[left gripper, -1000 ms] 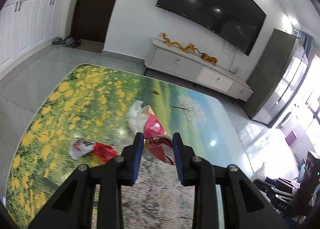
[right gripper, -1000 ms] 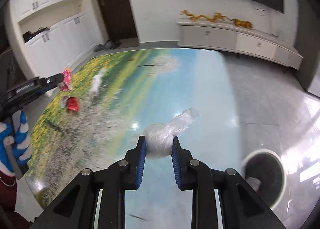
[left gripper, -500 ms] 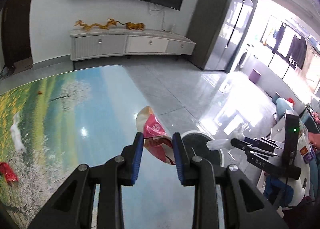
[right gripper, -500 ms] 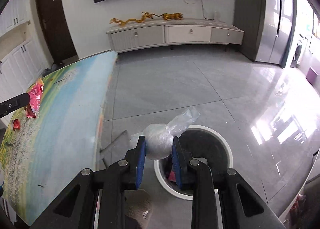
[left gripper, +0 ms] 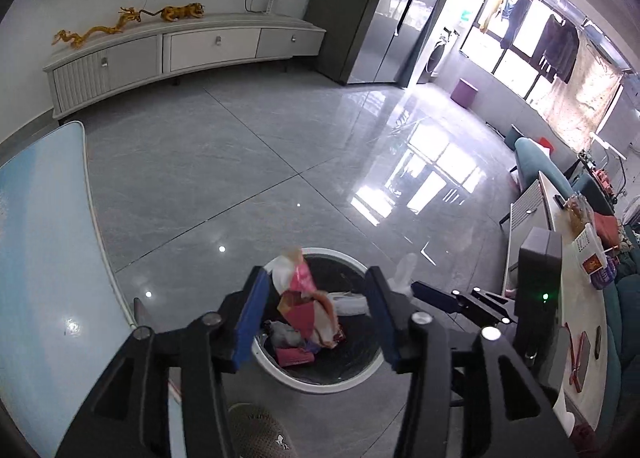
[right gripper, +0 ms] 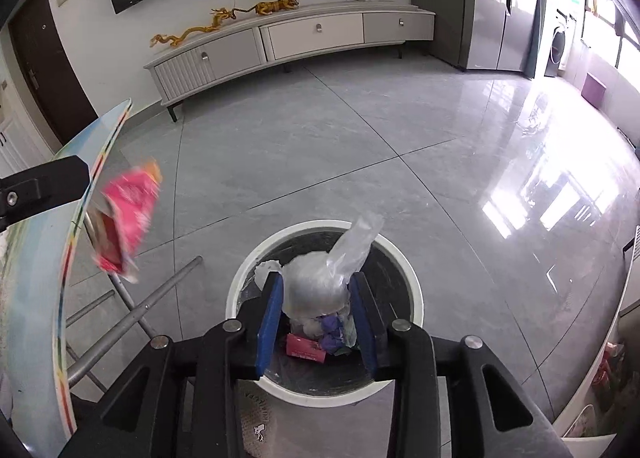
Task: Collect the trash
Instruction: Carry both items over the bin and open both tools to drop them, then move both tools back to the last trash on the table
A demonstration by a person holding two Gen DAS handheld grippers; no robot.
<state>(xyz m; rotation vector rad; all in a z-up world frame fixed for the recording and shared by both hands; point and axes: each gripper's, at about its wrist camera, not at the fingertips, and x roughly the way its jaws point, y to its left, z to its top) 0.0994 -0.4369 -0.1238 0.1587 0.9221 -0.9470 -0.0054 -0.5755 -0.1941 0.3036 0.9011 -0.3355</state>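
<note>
Both grippers over the trash bin (right gripper: pixel 416 298), white rim, dark liner, standing on the grey tile floor (right gripper: pixel 360 146) just past the edge of the printed table (left gripper: pixel 44 242).

Left gripper (left gripper: pixel 316 312): jaws have just been opening and now stand wide apart. The red-and-pink snack wrapper (left gripper: pixel 306 298) sits in the gap with clear space to each blue pad, so nothing is gripped. It is blurred in both views. Right wrist view shows the same wrapper (right gripper: pixel 126 218) in mid-air just beside the tip of the left gripper (right gripper: pixel 44 186), against the table edge (right gripper: pixel 80 218), up and left of the bin. Looks like it is falling free, but with the blur I can't rule out a last touch on one finger.

Right gripper (right gripper: pixel 316 314): jaws have also just been opening, and less far. The crumpled clear plastic bag (right gripper: pixel 320 282) is between the pads, its twisted tail sticking up past the fingertips, directly above the bin mouth. Both pads sit right at the bag's sides; I can't tell whether they press on it or it has come loose. From the left wrist view only this gripper's tip (left gripper: pixel 432 294) and a pale end of the bag (left gripper: pixel 404 274) show, at the bin's right rim.

Bin contents: a pink packet (right gripper: pixel 306 346), purple scraps (right gripper: pixel 330 332), white paper (right gripper: pixel 268 270), more clear plastic.

A mesh slipper (left gripper: pixel 256 434) shows at the bottom edge, near the bin. Metal table legs (right gripper: pixel 132 318) are under the tabletop.
</note>
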